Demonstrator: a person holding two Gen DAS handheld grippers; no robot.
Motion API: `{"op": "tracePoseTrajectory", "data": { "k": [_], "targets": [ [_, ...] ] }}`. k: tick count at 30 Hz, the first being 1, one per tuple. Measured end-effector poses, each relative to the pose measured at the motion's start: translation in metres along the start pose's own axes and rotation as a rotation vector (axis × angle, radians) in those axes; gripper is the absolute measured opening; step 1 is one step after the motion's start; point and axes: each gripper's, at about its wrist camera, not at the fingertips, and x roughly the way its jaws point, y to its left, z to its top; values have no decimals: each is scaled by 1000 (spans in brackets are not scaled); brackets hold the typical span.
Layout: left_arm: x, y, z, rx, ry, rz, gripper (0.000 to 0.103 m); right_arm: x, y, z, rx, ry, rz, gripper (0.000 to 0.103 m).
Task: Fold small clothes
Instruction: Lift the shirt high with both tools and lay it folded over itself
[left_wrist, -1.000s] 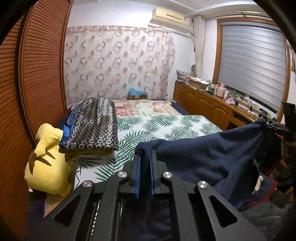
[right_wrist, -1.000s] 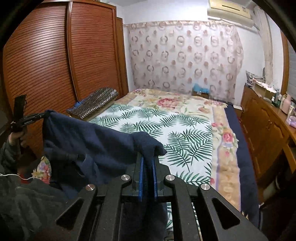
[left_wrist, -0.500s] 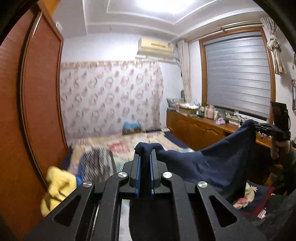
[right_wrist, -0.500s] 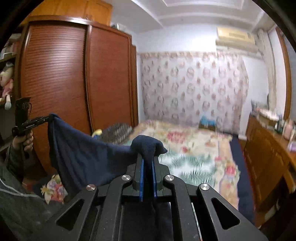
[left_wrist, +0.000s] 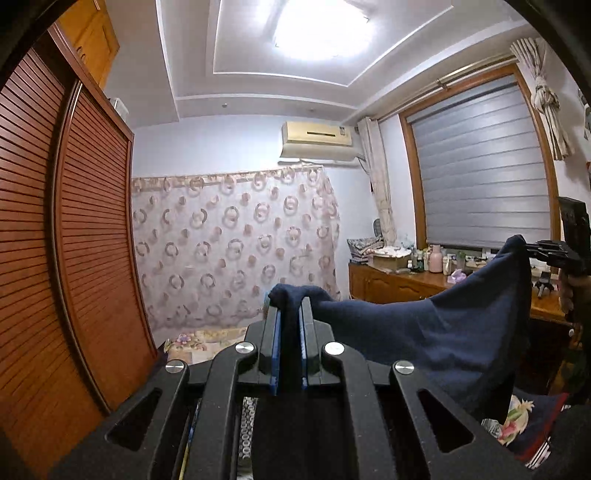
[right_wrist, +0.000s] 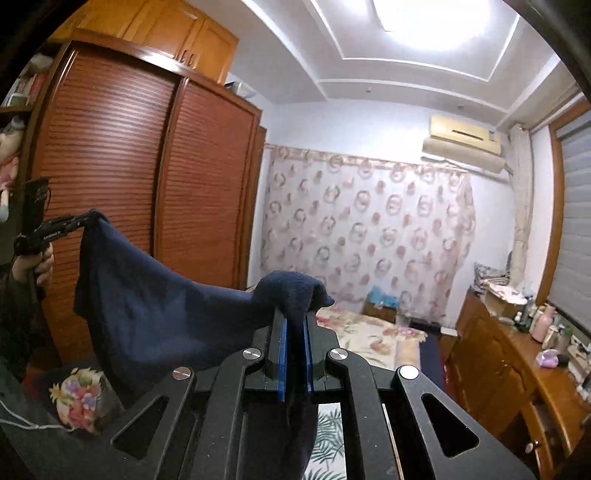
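A dark navy garment (left_wrist: 454, 332) hangs stretched in the air between my two grippers. My left gripper (left_wrist: 289, 314) is shut on one top corner, the cloth bunched over its blue-padded fingertips. My right gripper (right_wrist: 295, 317) is shut on the other corner; the garment (right_wrist: 155, 306) sags from it toward the left. In the left wrist view the right gripper (left_wrist: 554, 251) shows at far right pinching the cloth. In the right wrist view the left gripper (right_wrist: 70, 223) shows at far left. Both cameras tilt up toward the ceiling.
A bed with leaf and floral sheets (right_wrist: 365, 336) lies below, mostly hidden by the grippers. A louvred wooden wardrobe (left_wrist: 66, 240) stands at left. A wooden sideboard (right_wrist: 517, 365) with bottles runs along the right wall under the window blind (left_wrist: 484, 177).
Both grippers have risen and tilted upward with the garment; the bed, folded patterned cloth and yellow plush have dropped out of view and the ceiling now shows.
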Motion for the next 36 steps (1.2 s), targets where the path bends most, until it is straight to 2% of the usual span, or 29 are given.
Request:
{"op": "tracePoseTrajectory", "data": {
  "k": [10, 14, 17, 22, 26, 30, 34, 36],
  "targets": [
    [-4, -16, 36, 43, -65, 7, 9, -11, 43, 6, -59, -39, -71, 7],
    [8, -21, 32, 50, -44, 1, 9, -8, 45, -10, -67, -32, -95, 7],
    [34, -20, 23, 49, -9, 7, 9, 8, 41, -17, -75, 4, -130, 7],
    [110, -18, -14, 62, 91, 37, 9, 72, 21, -43, -47, 127, -170, 7],
    [179, -12, -58, 48, 172, 31, 9, 143, 5, -89, -23, 242, -160, 7],
    [259, -7, -112, 40, 294, 41, 9, 214, -10, -140, 15, 323, -135, 7],
    [311, -8, -147, 18, 400, 32, 9, 277, -25, -178, 51, 412, -136, 7],
    [327, -9, -155, 10, 421, 35, 9, 304, -37, -186, 68, 455, -143, 7]
  ]
}}
